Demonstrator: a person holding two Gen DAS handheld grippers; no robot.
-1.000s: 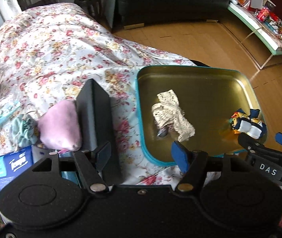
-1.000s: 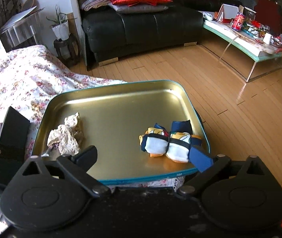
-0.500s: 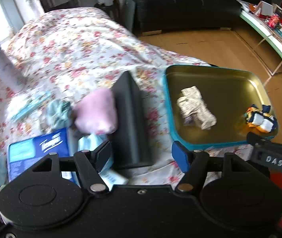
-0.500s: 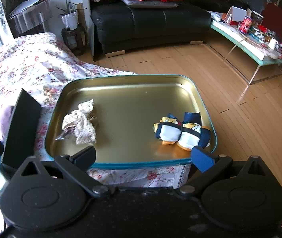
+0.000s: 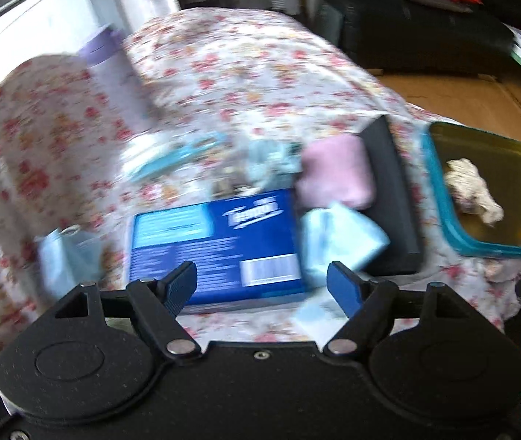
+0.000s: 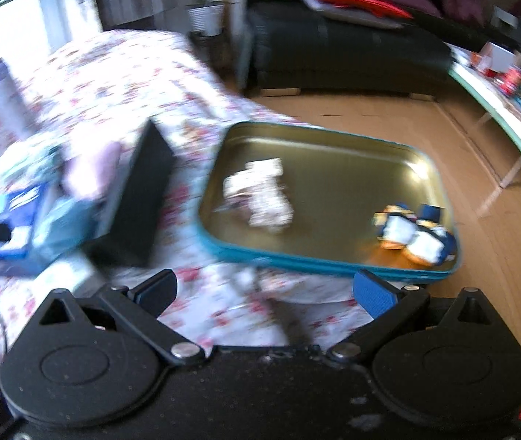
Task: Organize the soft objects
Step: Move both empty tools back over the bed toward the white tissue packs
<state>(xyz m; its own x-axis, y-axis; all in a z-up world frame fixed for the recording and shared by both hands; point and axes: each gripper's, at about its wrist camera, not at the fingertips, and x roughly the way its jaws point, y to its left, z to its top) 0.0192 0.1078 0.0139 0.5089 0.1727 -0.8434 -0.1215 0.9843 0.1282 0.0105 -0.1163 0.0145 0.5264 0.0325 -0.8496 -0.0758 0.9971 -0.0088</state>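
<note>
The left gripper [image 5: 262,286] hangs wide open over the blue box [image 5: 216,238], holding nothing. The right gripper [image 6: 266,289] is open too, near the tray [image 6: 297,262]. The lace cloth [image 6: 260,198] and penguin toy [image 6: 416,234] lie inside, blurry.

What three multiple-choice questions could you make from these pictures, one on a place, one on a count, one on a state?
1. Where does the pink soft pouch lie?
A. in the tray
B. on the floral cloth, against the black box
C. on the floor

2. How many soft things lie in the teal-rimmed tray?
A. none
B. two
C. five

3. How stands the left hand-held gripper?
A. open and empty
B. shut on the pouch
C. shut on the tray rim

Key: 1 B, it rests on the cloth beside the black box. 2 B, the lace piece and the penguin toy. 3 A, its blue pads stand apart with nothing between.
</note>
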